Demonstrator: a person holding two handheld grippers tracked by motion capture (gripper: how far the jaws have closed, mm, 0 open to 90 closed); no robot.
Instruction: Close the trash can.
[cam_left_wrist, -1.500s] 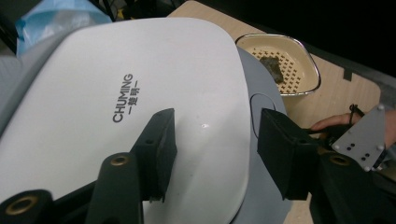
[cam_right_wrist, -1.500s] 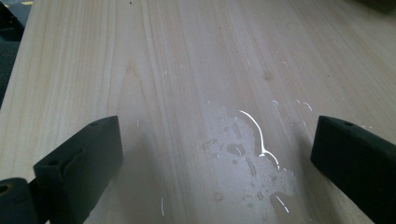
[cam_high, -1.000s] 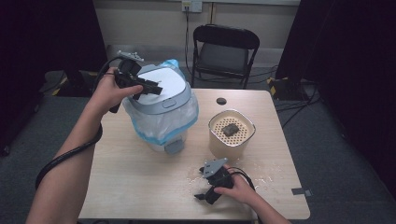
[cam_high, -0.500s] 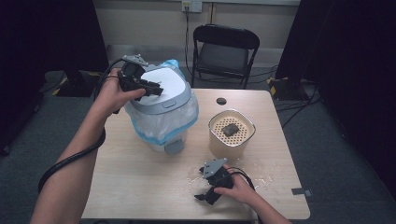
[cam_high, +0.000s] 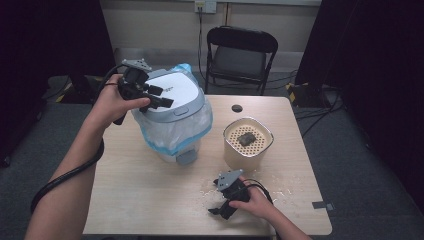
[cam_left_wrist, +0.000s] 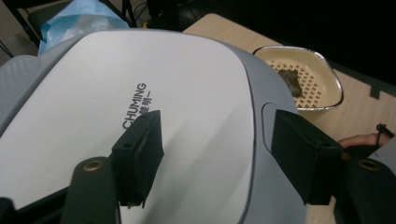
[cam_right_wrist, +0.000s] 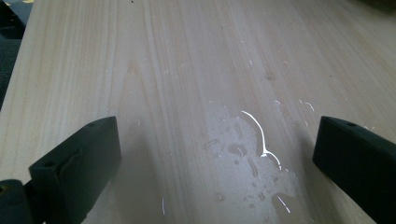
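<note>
the left gripper (cam_high: 162, 97) hangs over the white lid (cam_left_wrist: 140, 107) of the bin (cam_high: 172, 125), which stands at the far left of the table (cam_high: 125, 190). its jaws have just been opening and stand apart with nothing between them, the lid just below the tips. beyond the right-hand jaw in the left gripper view sits a cream strainer basket (cam_left_wrist: 308, 79). the right gripper (cam_high: 222, 207) rests low on the table, jaws wide apart over a wet patch (cam_right_wrist: 252, 154).
</note>
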